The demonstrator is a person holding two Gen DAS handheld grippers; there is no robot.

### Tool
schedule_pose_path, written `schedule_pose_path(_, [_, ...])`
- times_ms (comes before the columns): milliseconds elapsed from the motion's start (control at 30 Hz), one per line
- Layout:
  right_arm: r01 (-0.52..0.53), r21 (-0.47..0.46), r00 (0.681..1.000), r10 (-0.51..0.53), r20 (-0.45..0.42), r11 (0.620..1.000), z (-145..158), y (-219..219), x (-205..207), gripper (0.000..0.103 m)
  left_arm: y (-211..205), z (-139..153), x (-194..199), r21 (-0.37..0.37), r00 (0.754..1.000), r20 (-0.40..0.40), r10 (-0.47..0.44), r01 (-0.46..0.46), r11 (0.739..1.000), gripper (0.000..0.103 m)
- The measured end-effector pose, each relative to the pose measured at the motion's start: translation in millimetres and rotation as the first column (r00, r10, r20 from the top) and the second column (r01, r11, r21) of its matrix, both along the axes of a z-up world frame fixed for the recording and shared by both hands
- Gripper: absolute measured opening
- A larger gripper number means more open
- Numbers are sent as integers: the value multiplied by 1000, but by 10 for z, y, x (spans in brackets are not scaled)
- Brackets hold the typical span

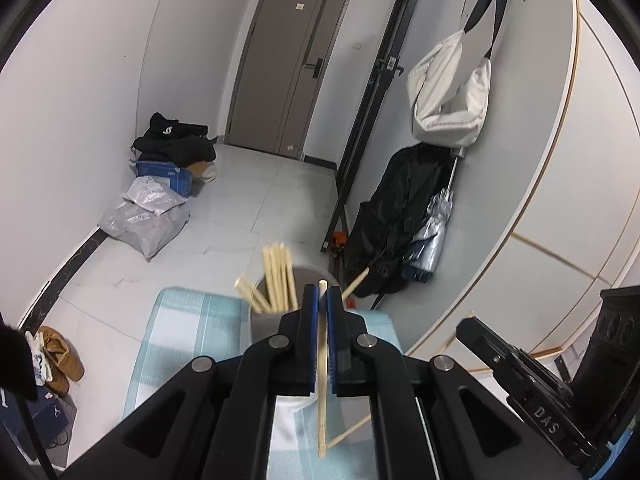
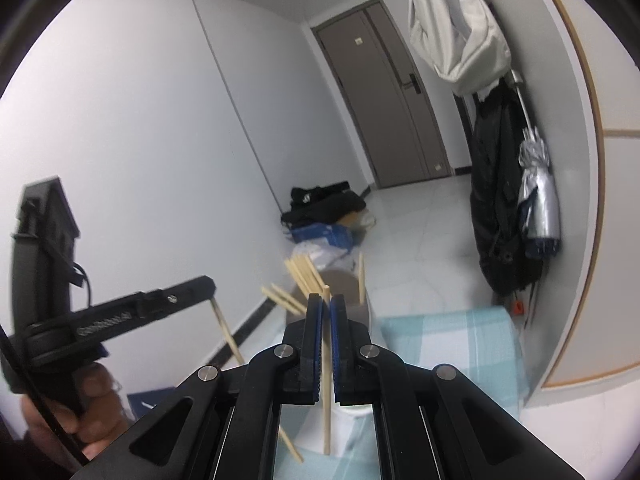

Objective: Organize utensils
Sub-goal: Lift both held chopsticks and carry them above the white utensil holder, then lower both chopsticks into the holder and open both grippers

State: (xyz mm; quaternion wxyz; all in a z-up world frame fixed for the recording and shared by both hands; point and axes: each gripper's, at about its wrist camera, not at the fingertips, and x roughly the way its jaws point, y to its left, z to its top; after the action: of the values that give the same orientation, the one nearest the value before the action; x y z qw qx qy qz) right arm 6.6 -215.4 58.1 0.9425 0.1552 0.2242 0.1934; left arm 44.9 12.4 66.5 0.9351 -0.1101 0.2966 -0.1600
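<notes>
Pale bamboo is what I am gripping on both sides: my left tongs (image 1: 322, 292) are clenched on a single thin wooden chopstick (image 1: 322, 380), which is running almost upright between the blue pads, its top poking just above the tips and its lower end hanging over the checked teal-and-white cloth (image 1: 188, 320). My right tongs (image 2: 326, 300) are likewise clamped on a second pale wooden chopstick (image 2: 327, 392), also standing near vertical, its foot dangling above the same cloth. Directly ahead of both sets of tips, and slightly below them, I am seeing the grey cylindrical utensil holder (image 1: 264, 322), already bristling with a bundle of similar chopsticks (image 1: 278, 276) leaning to various sides. Through the left wrist view the holder's mouth is sitting just beyond and a touch left of the tips; through the right wrist view it is lying straight in front. I judge the left side marginally nearer, though I cannot be sure. Since each stick's long axis is already close to vertical, I expect the coming move is a short carry forward over the rim, then a release.
</notes>
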Motion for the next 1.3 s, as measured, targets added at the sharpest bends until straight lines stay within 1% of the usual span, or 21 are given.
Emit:
schedule_pose_path(233, [-2, -19, 1000, 2, 29, 1000, 339, -66, 233, 3, 1, 296, 292, -49, 999, 40, -1, 3, 999, 1])
schedule_pose_path(333, [-4, -28, 999, 5, 44, 1000, 484, -66, 384, 3, 41, 456, 443, -84, 998, 67, 5, 1, 996, 1])
schedule_pose_path(400, [-3, -27, 999, 4, 53, 1000, 581, -59, 509, 3, 71, 547, 547, -121, 996, 92, 16, -5, 993, 1])
schedule_pose_path(500, [-14, -28, 998, 16, 63, 1000, 717, -31, 750, 3, 83, 660, 684, -121, 991, 133, 26, -10, 993, 1])
schedule_pose_path(600, [-23, -60, 995, 29, 93, 998, 850, 50, 957, 3, 86, 725, 787, -106, 986, 167, 30, -12, 994, 1])
schedule_pose_path(700, [-32, -93, 993, 42, 110, 995, 913, 132, 1123, 3, 77, 702, 865, -98, 984, 175, 25, -8, 995, 1])
schedule_pose_path(800, [-47, -127, 992, 62, 114, 991, 917, 224, 1291, 3, 101, 602, 955, -89, 986, 166, 28, -13, 996, 1])
schedule_pose_path(967, [-88, -215, 988, 113, 107, 973, 825, 396, 1495, 3, 171, 375, 1059, -103, 992, 123, 30, -17, 995, 1])
schedule_pose_path(1033, [-114, -255, 984, 144, 103, 960, 754, 471, 1525, 3, 211, 299, 1122, -129, 994, 101, 31, -17, 992, 1])
schedule_pose_path(1167, [-164, -366, 973, 212, 95, 916, 570, 646, 1541, 3, 207, 198, 1149, -141, 995, 91, 29, -16, 990, 1])
schedule_pose_path(1300, [-196, -396, 964, 250, 89, 897, 445, 680, 1486, 3, 164, 127, 1096, -128, 995, 92, 21, -10, 992, 1])
